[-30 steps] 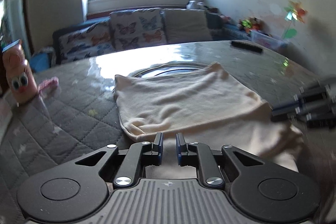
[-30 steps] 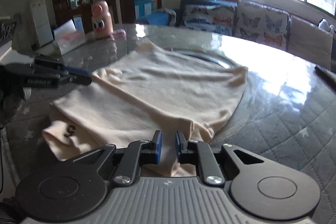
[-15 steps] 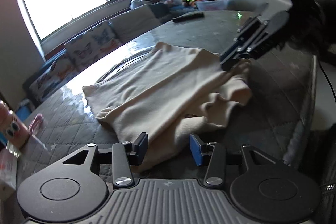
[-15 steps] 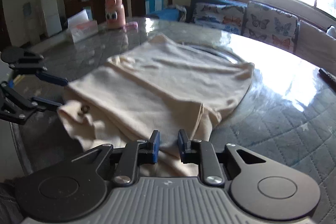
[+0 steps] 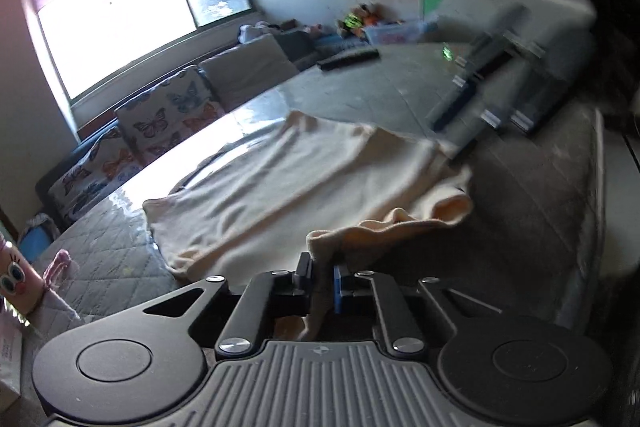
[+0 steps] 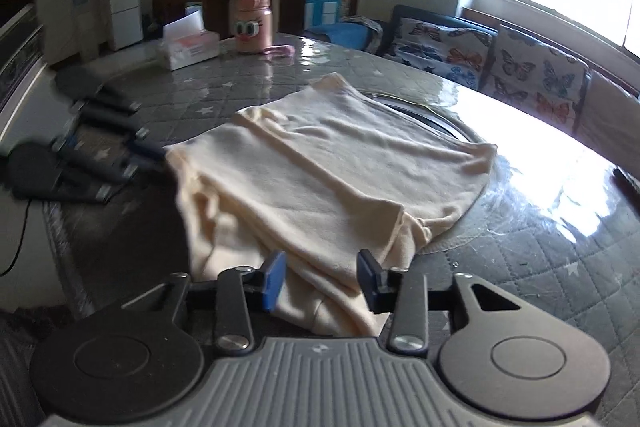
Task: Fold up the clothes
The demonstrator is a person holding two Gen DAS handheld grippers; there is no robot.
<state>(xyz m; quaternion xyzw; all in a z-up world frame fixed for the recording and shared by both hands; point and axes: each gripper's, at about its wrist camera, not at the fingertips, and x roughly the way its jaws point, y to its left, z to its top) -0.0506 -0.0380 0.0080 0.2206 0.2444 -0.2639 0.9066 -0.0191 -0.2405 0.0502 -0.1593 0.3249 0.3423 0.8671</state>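
Two grippers are working at a cream garment (image 6: pixel 332 167) that is lying partly folded on the quilted grey surface (image 6: pixel 532 267). The left gripper (image 5: pixel 320 273) is pinching a bunched edge of the cloth, its jaws closed on the fabric, which is rising in a small ridge just ahead of them. The right gripper (image 6: pixel 322 277) is sitting with its jaws spread wide, the near hem lying between the blue pads (image 6: pixel 272 279) (ungripped, as far as the view shows). A pink cartoon-faced bottle (image 6: pixel 253 21) and a tissue box (image 6: pixel 188 45) are standing well apart from the garment, near the far rim.
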